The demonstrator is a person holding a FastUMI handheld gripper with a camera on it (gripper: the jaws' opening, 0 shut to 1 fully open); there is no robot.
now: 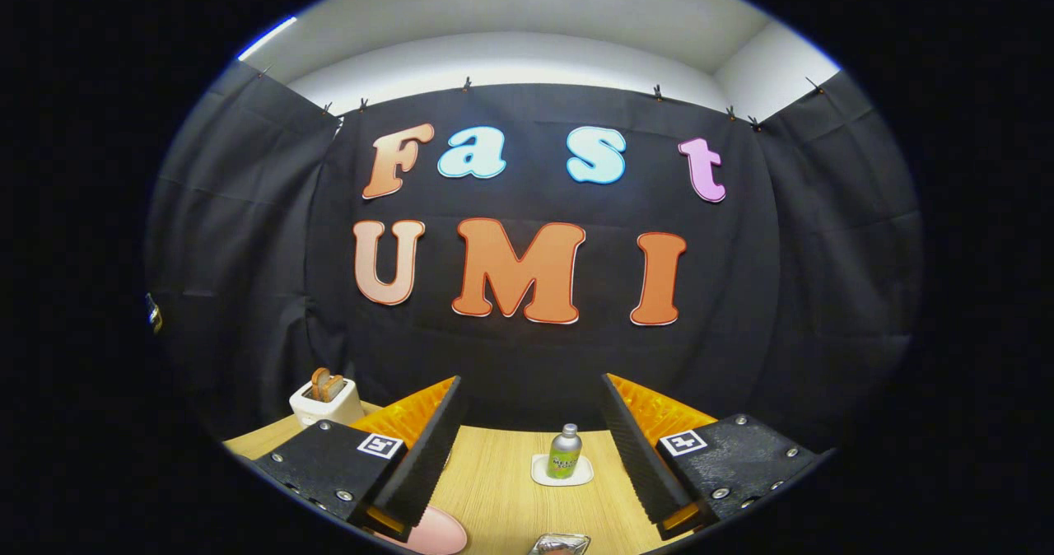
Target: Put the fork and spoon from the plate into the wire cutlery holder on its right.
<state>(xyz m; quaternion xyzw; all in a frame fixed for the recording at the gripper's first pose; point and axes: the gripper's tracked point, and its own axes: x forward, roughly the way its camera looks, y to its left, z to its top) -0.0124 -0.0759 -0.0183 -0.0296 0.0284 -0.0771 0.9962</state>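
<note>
Right now the hand-held gripper (527,448) hangs open and empty, its ridged fingers spread wide over the pale wood-grain tabletop (502,489). A smooth pink plate (436,534) peeks out at lower centre beneath the left finger, with a shiny wire cutlery holder (560,544) just to its right; fork and spoon cannot be made out.

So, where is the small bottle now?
In the gripper view, the bottle stands upright on a white coaster on the wooden table, beyond the open tongs and between their fingers, nearer the right one.
</note>
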